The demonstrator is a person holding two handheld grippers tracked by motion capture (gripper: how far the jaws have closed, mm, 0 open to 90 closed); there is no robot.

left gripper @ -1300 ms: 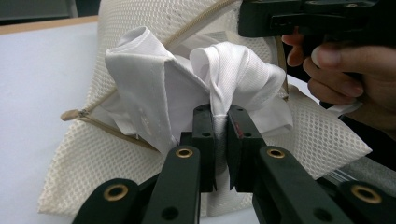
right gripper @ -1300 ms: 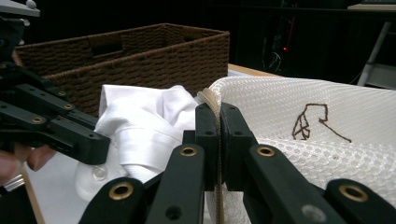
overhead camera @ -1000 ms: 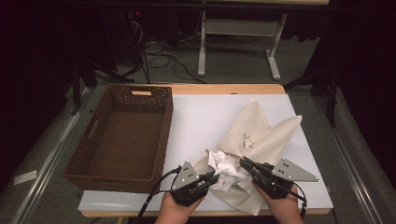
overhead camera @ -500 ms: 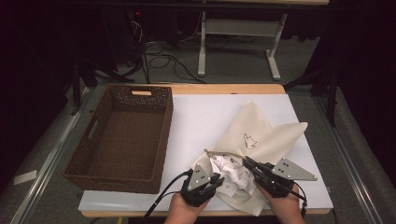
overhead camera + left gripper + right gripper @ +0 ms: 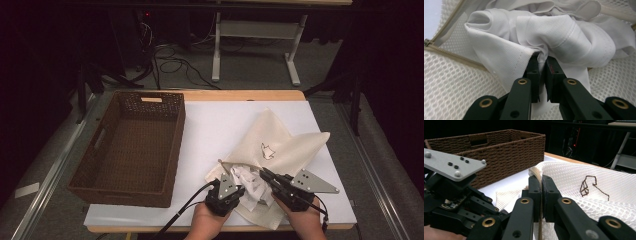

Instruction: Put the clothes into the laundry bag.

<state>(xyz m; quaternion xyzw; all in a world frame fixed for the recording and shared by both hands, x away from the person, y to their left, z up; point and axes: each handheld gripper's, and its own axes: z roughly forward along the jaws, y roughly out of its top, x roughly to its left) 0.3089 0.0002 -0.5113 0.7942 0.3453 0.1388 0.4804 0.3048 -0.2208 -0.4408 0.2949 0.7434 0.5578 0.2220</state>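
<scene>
1. We see a dark room beyond the white-topped table (image 5: pixel 220 120).
2. At upper centre, a white desk frame (image 5: pixel 252 47) stands on grey floor (image 5: pixel 260 80).
3. Upper left, black cables (image 5: pixel 170 62) snake about.

left gripper (image 5: pixel 231 181): black, grey triangular plate, black cable | right gripper (image 5: pixel 266 176): black, brass rivets

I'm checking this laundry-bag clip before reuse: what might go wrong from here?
The left gripper pinches only a small fold of the white garment, so the cloth may slip free when pushed or pulled. The right gripper clamps just the zipper edge of the mesh bag; if that edge slides out, the opening could sag shut. The garment is bunched at the bag's mouth and may snag on the zipper.
</scene>
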